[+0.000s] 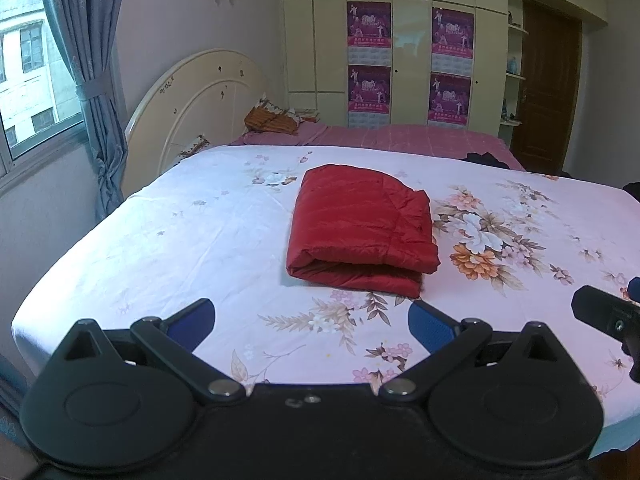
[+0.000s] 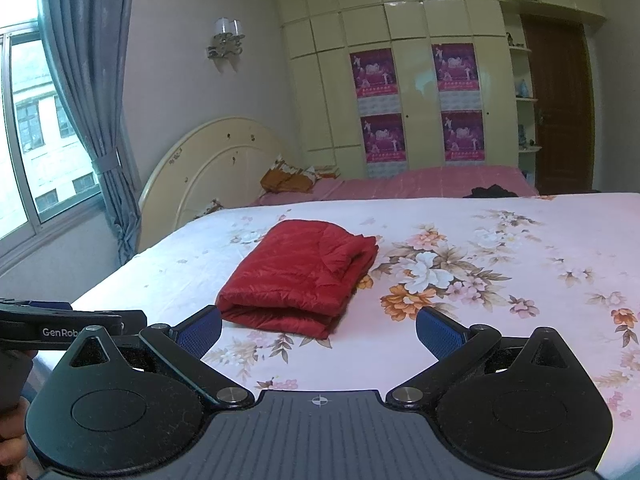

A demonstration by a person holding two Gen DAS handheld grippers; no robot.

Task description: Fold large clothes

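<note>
A red quilted jacket [image 1: 360, 226] lies folded into a thick rectangle on the floral bedsheet [image 1: 168, 232], its folded edge toward me. In the right wrist view the same jacket [image 2: 300, 276] sits left of centre. My left gripper [image 1: 312, 322] hovers open just short of the jacket's near edge, nothing between its blue pads [image 1: 430, 326]. My right gripper [image 2: 319, 330] is open too, pulled back from the jacket with empty jaws. The right gripper [image 1: 608, 316] shows at the right edge of the left wrist view; the left gripper [image 2: 72, 326] shows at the left edge of the right wrist view.
The bed's white floral sheet [image 2: 500, 264] spreads wide to the right. A cream headboard [image 1: 196, 100] and a pink blanket [image 1: 400, 138] lie beyond. Dark clothes [image 1: 486, 158] rest at the far edge. A window with blue curtains [image 1: 92, 92] is on the left; wardrobe [image 1: 412, 40] behind.
</note>
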